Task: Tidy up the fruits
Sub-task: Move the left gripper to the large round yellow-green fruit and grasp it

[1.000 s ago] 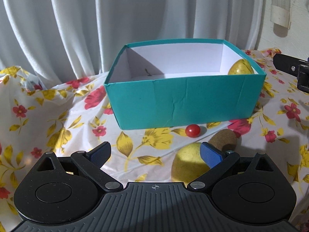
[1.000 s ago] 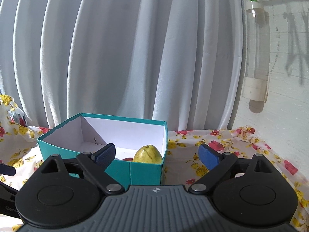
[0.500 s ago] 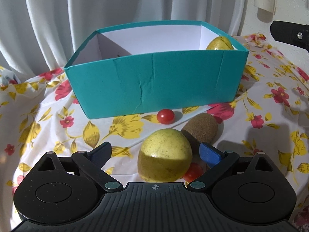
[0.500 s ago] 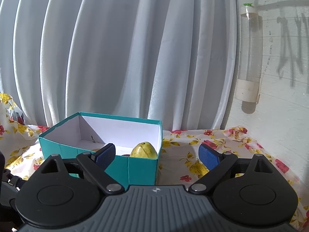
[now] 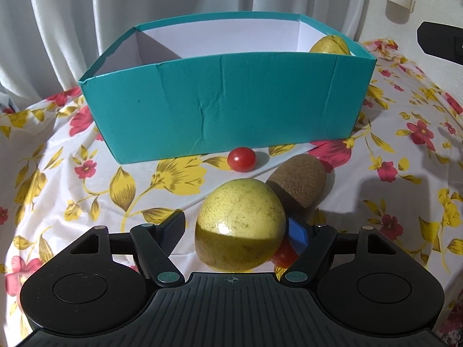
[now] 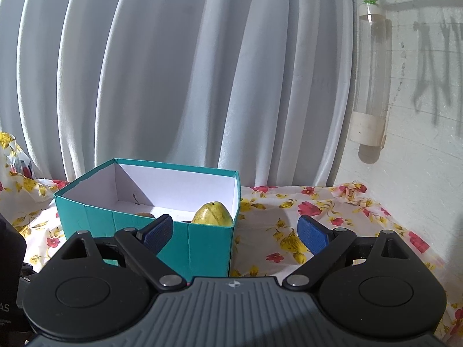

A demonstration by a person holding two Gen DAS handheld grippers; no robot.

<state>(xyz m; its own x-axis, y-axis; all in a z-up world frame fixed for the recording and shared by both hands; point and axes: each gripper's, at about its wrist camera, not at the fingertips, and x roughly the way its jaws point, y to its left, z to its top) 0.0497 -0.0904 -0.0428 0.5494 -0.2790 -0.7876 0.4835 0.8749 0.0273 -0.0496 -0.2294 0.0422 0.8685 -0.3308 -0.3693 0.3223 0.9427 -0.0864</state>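
**Closing on the pear**

My left gripper [image 5: 235, 231] has just been closing around the yellow pear [image 5: 241, 225], its left pad not yet touching. I'd centre it, avoiding the tomato [image 5: 285, 256] behind. My right gripper [image 6: 235, 232] hangs spread, empty.

Letters "AS" on black device [image 6: 8, 303]

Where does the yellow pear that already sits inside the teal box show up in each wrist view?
Left wrist view: the pear in the box peeks over the far right corner of the rim, upper right of the picture.
Right wrist view: the same pear stands in the near right corner, just below picture centre.
Shared landmark: the teal box, in front of the white curtain.
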